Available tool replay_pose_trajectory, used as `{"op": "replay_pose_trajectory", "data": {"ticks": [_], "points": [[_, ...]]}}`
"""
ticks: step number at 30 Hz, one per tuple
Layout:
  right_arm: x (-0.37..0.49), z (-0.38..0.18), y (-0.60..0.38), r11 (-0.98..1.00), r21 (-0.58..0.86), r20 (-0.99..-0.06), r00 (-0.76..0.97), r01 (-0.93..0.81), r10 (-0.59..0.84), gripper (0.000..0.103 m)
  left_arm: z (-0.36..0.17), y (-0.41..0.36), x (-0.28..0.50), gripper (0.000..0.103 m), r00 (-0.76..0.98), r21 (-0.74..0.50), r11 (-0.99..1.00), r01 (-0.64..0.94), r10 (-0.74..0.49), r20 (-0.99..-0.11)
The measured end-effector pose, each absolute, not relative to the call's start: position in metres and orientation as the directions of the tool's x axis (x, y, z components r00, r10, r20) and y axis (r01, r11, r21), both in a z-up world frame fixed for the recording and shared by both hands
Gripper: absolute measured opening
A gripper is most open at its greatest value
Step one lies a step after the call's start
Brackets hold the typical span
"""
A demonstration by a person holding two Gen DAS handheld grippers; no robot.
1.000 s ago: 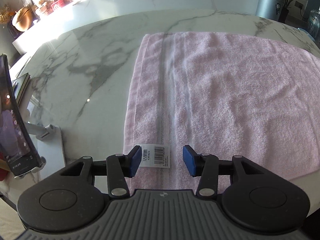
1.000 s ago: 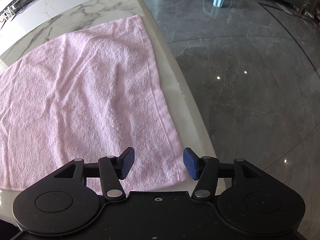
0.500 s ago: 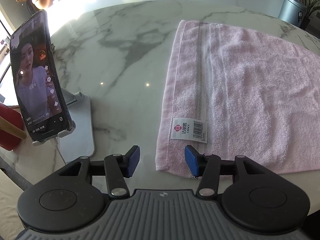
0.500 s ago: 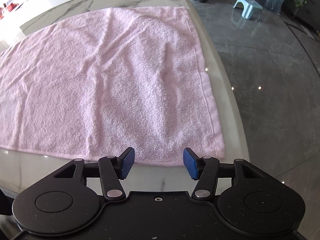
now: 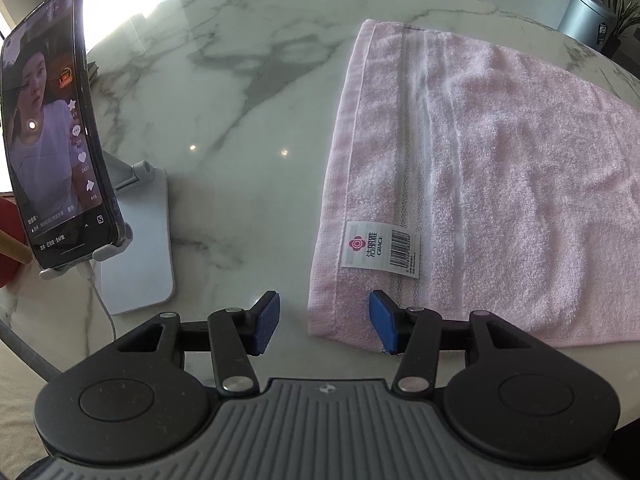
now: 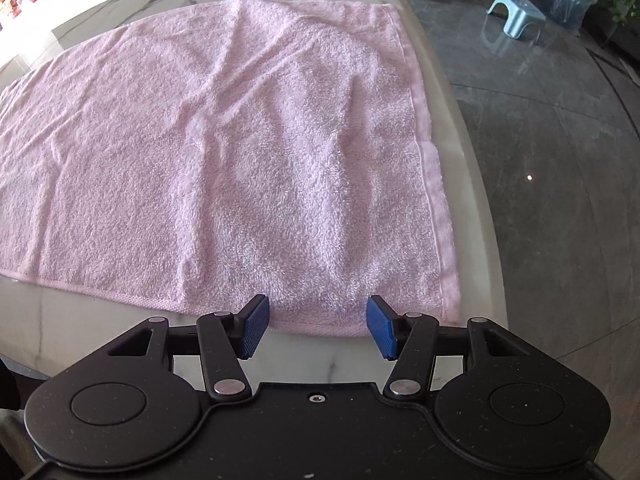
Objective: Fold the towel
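Observation:
A pink towel (image 5: 500, 184) lies spread flat on the marble table (image 5: 248, 120), with a white barcode label (image 5: 380, 249) near its near left corner. My left gripper (image 5: 324, 326) stands open over that corner; its right blue pad is above the towel's near hem, its left pad above bare marble. In the right wrist view the same towel (image 6: 240, 152) fills the table top. My right gripper (image 6: 318, 326) is open above the towel's near hem, close to the near right corner. Nothing is pinched in either gripper.
A phone (image 5: 52, 128) with its screen lit stands on a white stand (image 5: 136, 240) left of the towel, a cable trailing from it. The table's right edge (image 6: 476, 208) drops to a dark tiled floor with a blue stool (image 6: 514, 14) and a bin (image 5: 584, 16) beyond.
Both views swung: the left gripper shifted from over the towel's label to its near left corner, bringing the phone into view. The right gripper moved back to the near hem. Jaws stayed equally wide.

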State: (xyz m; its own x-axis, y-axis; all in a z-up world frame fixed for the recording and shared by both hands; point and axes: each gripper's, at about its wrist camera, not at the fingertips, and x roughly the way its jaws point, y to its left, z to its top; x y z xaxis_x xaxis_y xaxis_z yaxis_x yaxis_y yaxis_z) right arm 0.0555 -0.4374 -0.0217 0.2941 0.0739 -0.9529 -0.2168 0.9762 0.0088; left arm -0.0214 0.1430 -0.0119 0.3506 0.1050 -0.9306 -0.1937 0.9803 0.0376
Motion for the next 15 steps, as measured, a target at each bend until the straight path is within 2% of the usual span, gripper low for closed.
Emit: {"op": "replay_pose_trajectory", "data": {"ticks": [2, 5, 8, 10, 15], "points": [[0.055, -0.021, -0.439, 0.980, -0.001, -0.952, 0.301, -0.197, 0.059, 0.053, -0.013, 0.144, -0.021, 0.044, 0.354, 0.018, 0.981, -0.196, 0.087, -0.931], [0.056, -0.021, -0.439, 0.983, -0.033, -0.951, 0.307, -0.178, 0.024, 0.052, -0.013, 0.143, -0.021, 0.035, 0.361, -0.004, 0.982, -0.187, 0.066, -0.930], [0.058, -0.018, -0.443, 0.985, -0.030, -0.951, 0.308, -0.167, 0.024, 0.041, -0.012, 0.139, -0.020, 0.022, 0.369, -0.006, 0.985, -0.171, 0.059, -0.928], [0.058, -0.016, -0.445, 0.986, -0.035, -0.952, 0.305, -0.161, 0.016, 0.039, -0.012, 0.136, -0.019, 0.011, 0.372, -0.008, 0.987, -0.162, 0.054, -0.927], [0.055, -0.016, -0.446, 0.986, -0.045, -0.957, 0.291, -0.162, 0.004, 0.038, -0.012, 0.131, -0.015, 0.007, 0.374, -0.005, 0.989, -0.151, 0.053, -0.926]]}}
